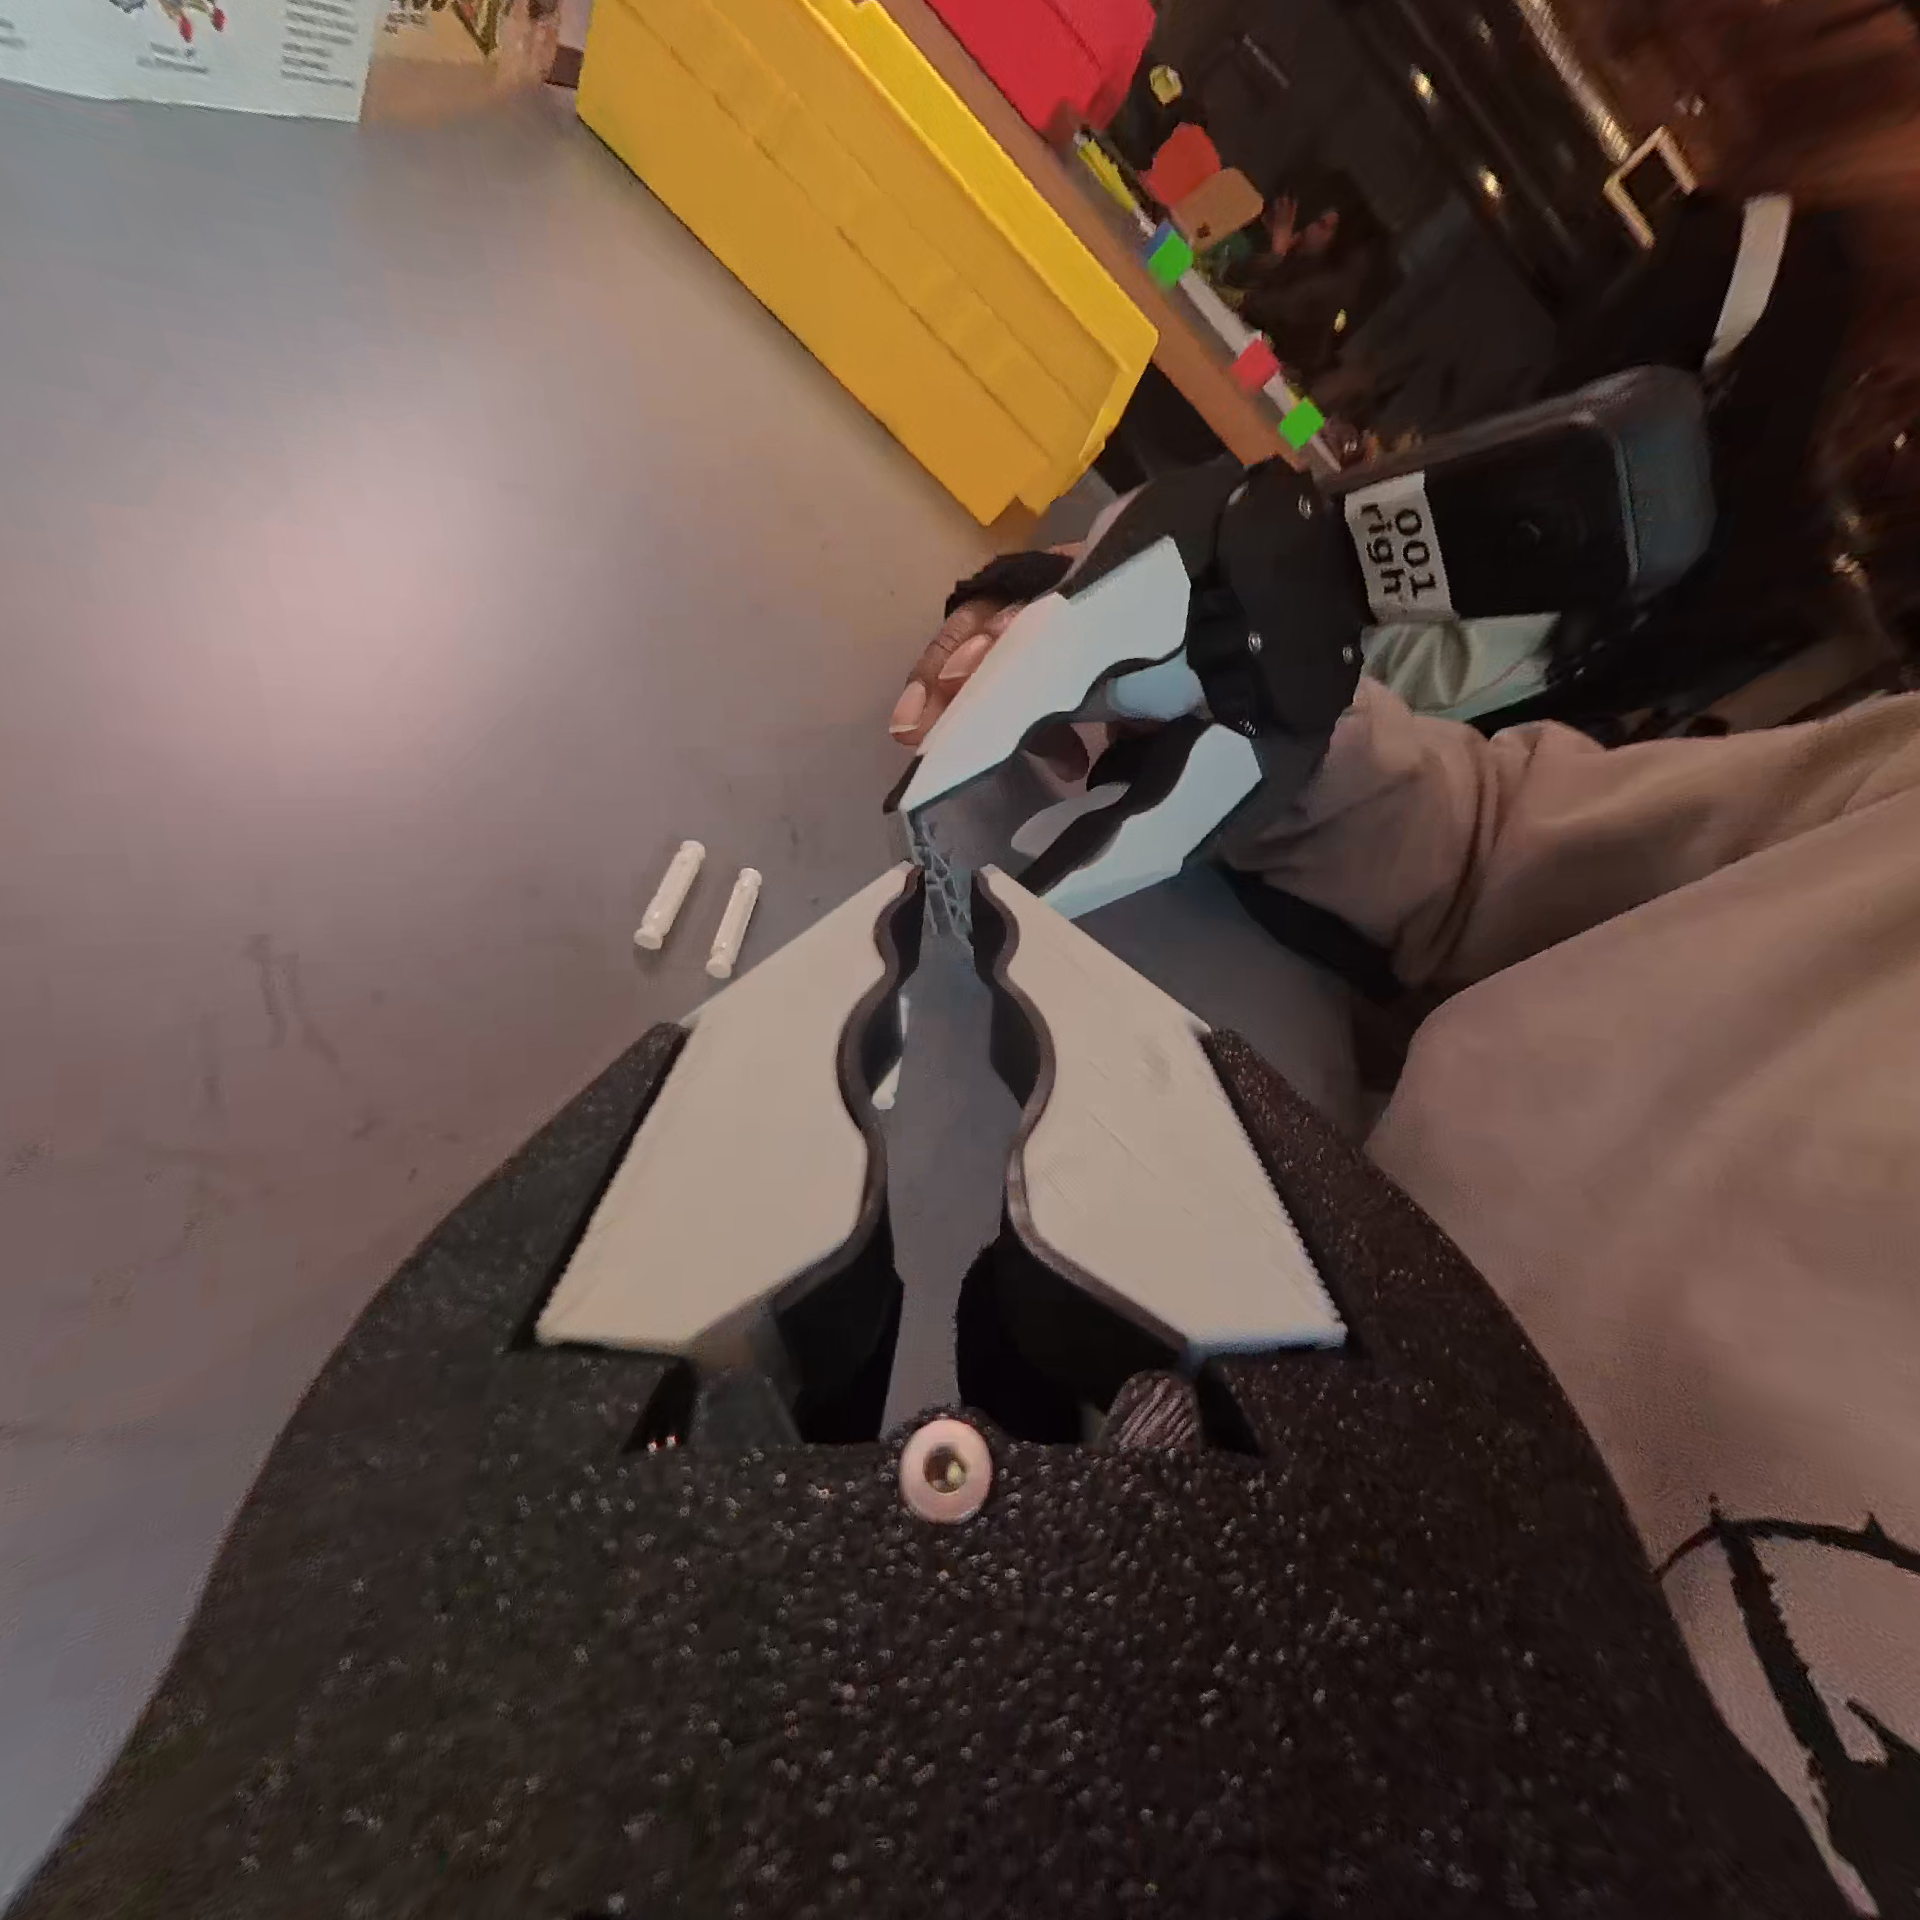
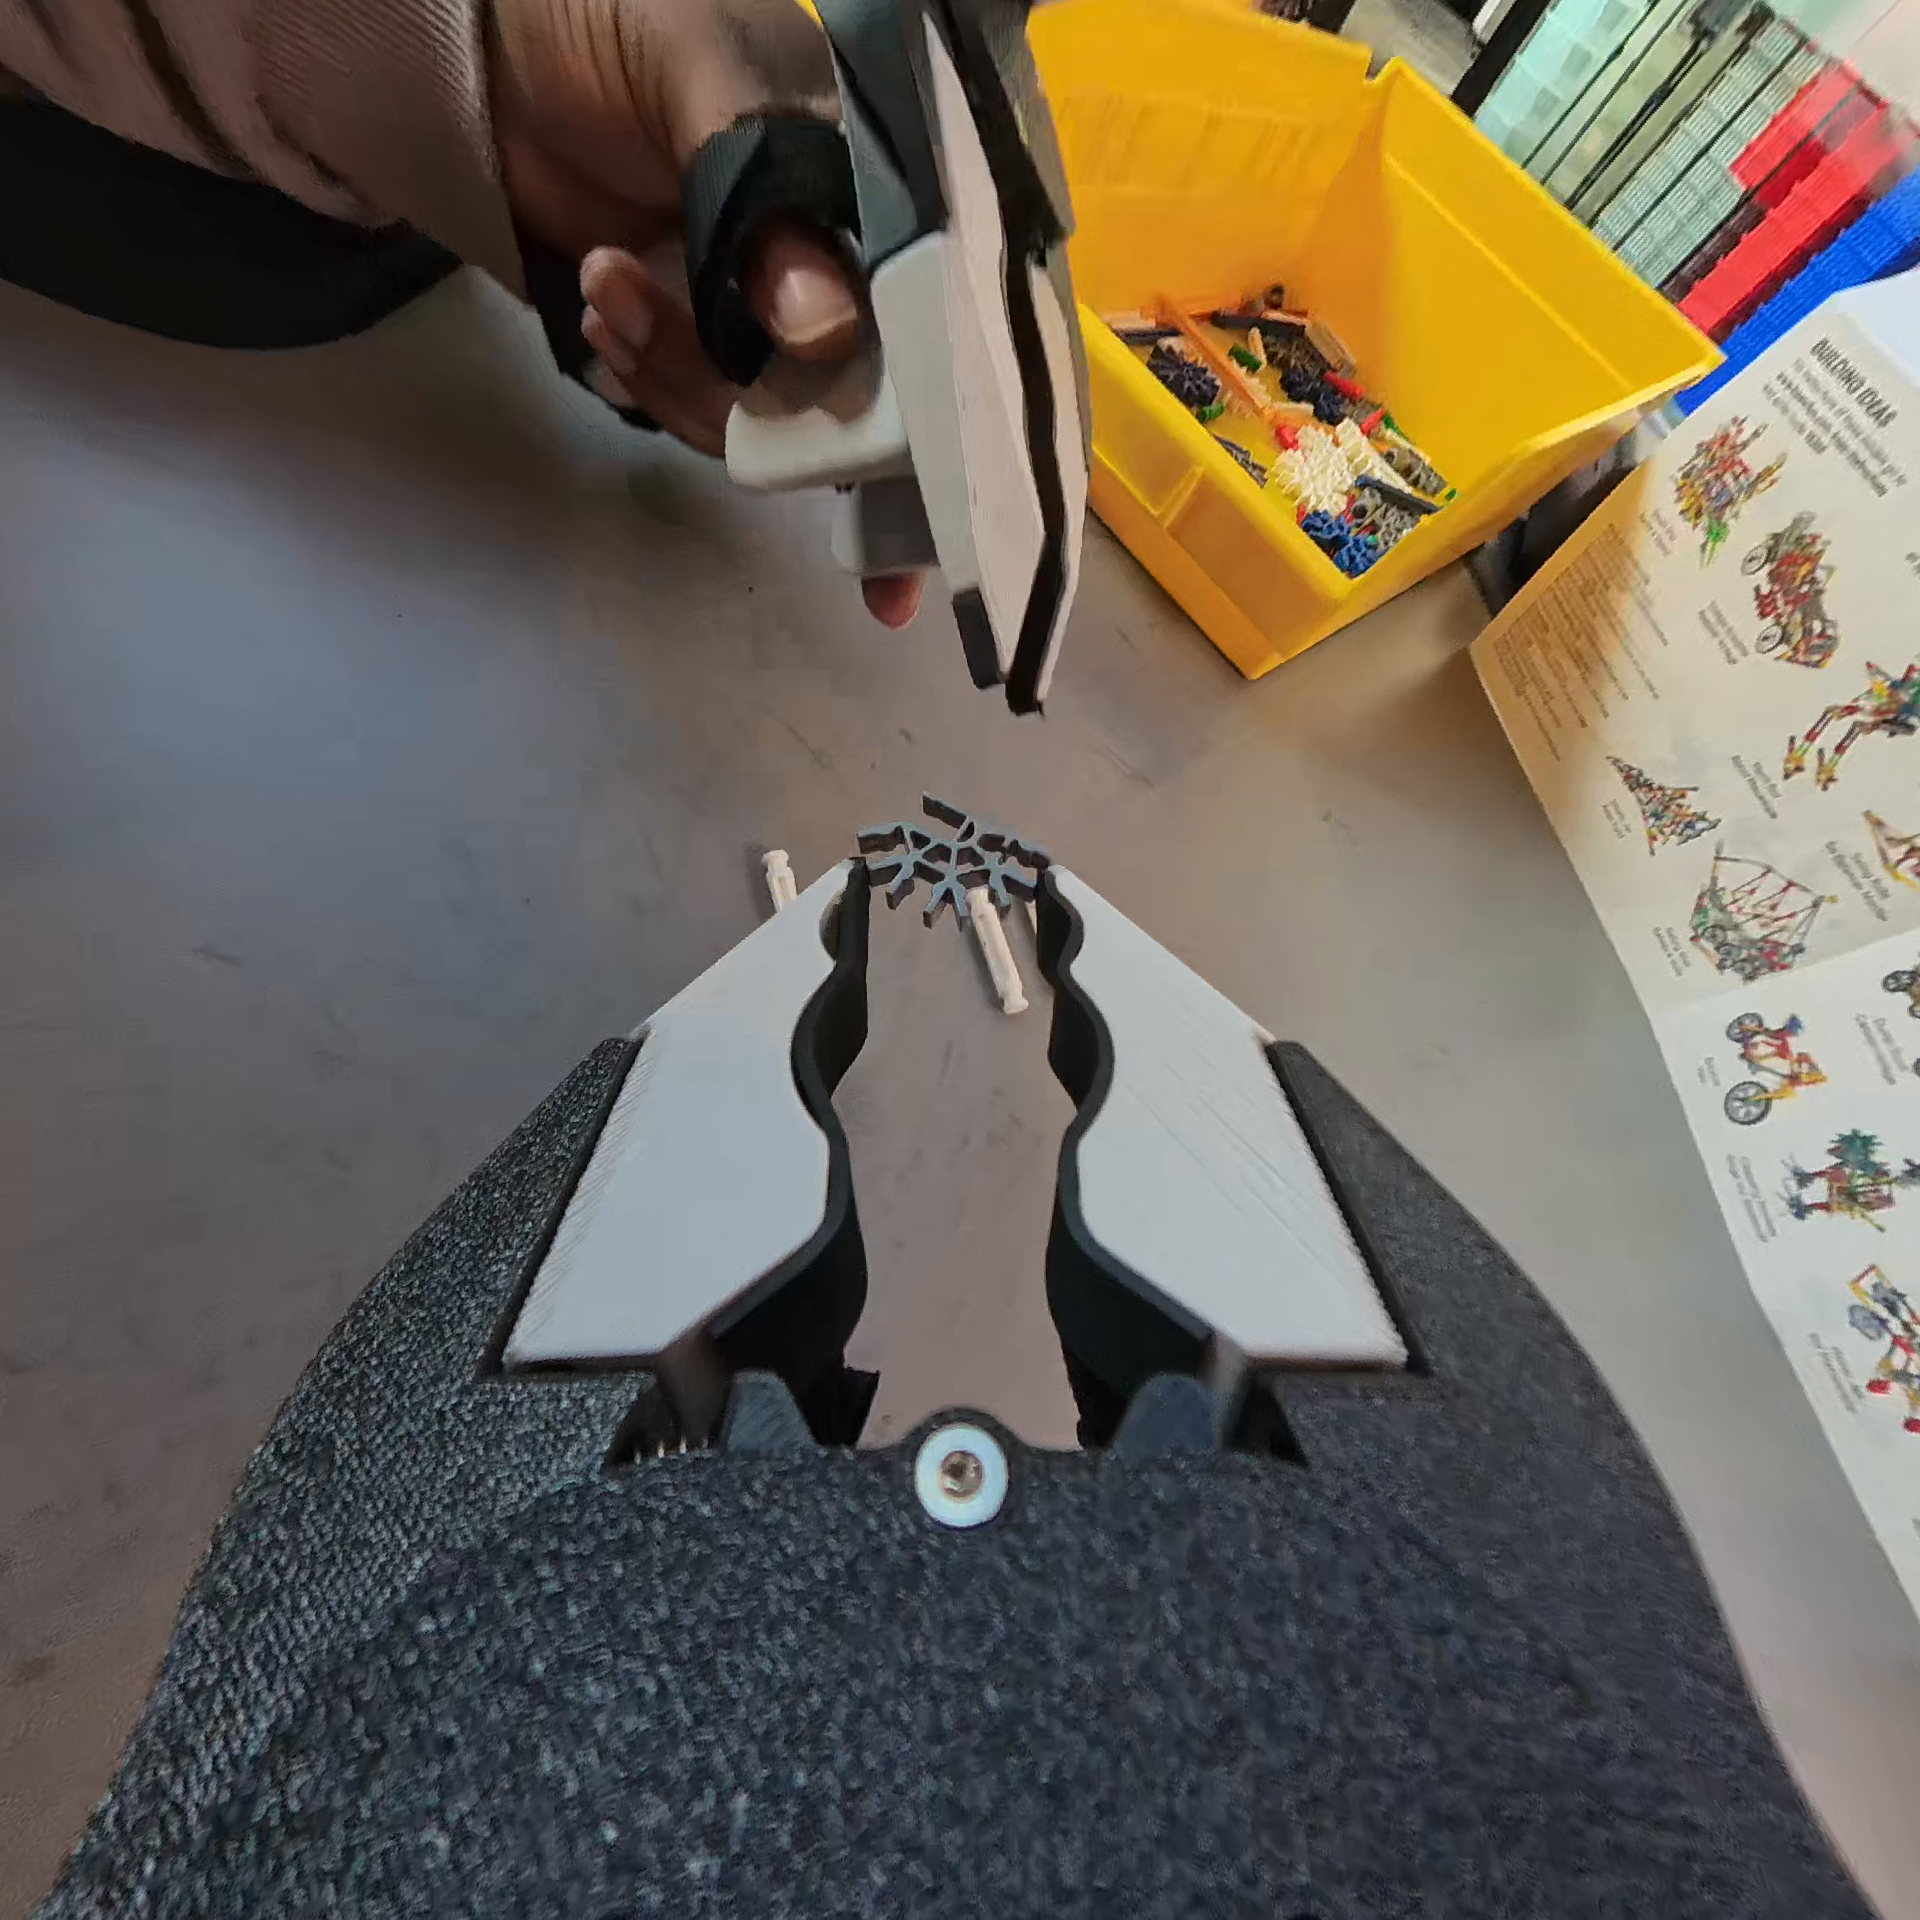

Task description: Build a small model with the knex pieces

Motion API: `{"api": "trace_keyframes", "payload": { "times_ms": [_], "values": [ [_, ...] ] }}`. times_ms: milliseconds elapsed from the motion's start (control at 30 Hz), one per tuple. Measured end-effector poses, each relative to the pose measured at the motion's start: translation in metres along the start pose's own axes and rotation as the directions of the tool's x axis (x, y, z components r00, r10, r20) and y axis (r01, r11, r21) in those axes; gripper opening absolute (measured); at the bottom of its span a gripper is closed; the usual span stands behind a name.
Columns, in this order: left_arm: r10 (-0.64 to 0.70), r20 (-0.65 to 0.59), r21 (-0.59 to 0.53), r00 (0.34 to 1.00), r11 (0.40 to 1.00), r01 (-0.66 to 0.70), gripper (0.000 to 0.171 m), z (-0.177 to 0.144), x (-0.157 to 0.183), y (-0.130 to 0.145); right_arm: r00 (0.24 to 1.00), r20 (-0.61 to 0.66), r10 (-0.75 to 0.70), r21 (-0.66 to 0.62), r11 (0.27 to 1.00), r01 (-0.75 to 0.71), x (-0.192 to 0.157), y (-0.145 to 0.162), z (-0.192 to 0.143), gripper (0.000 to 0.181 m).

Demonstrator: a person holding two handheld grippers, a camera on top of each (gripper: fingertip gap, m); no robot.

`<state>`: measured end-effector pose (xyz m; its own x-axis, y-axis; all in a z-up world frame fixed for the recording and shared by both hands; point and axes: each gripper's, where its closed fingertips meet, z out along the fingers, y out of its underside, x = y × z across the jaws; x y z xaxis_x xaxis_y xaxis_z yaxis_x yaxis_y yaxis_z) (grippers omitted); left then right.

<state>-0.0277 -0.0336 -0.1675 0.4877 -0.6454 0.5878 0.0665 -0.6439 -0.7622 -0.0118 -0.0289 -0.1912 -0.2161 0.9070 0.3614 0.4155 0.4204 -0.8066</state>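
Observation:
My right gripper is shut on a dark grey snowflake-shaped connector, held flat by its edges a little above the grey table. My left gripper is shut to a thin slit and holds nothing. In the right wrist view it hangs just above the connector, apart from it. In the left wrist view the connector shows edge-on past my tips, in the right gripper. Two short white rods lie on the table beside them; one rod lies under the right gripper.
A yellow bin with several small coloured building pieces stands at the back right of the right wrist view; it also shows in the left wrist view. A printed sheet of model pictures lies at the right. A person's beige sleeve is close by. Both grippers' tips are close together, under 4 cm apart. From the right gripper's tips to the rod is close to 6 cm. It is also in sight in the left wrist view.

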Motion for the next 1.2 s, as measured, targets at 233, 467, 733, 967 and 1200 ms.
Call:
{"api": "trace_keyframes", "payload": {
  "times_ms": [233,467,733,967,1200],
  "values": [
    [0.336,0.094,-0.34,0.937,0.895,-0.287,0.013,0.01,-0.009,0.048,0.999,0.028,0.044,-0.087,0.995,-0.041,-0.001,0.017,0.006,0.03],
    [0.409,0.088,-0.477,0.908,0.818,-0.322,0.009,0.019,-0.007,0.073,0.997,0.008,0.079,-0.174,0.982,-0.077,0.001,0.031,0.005,0.03],
    [0.378,0.031,-0.483,0.925,0.816,-0.317,0.01,0.018,0.007,0.077,0.99,0.007,0.141,-0.229,0.964,-0.136,-0.005,0.034,0.01,0.029],
    [0.412,0.026,-0.518,0.911,0.785,-0.34,0.01,0.023,0.006,0.085,0.978,0.002,0.21,-0.261,0.944,-0.202,-0.01,0.033,0.013,0.029],
    [0.392,0.055,-0.481,0.918,0.816,-0.32,0.01,0.021,0.001,0.076,0.965,-0.004,0.263,-0.272,0.928,-0.254,-0.009,0.034,0.011,0.029]
  ]
}}
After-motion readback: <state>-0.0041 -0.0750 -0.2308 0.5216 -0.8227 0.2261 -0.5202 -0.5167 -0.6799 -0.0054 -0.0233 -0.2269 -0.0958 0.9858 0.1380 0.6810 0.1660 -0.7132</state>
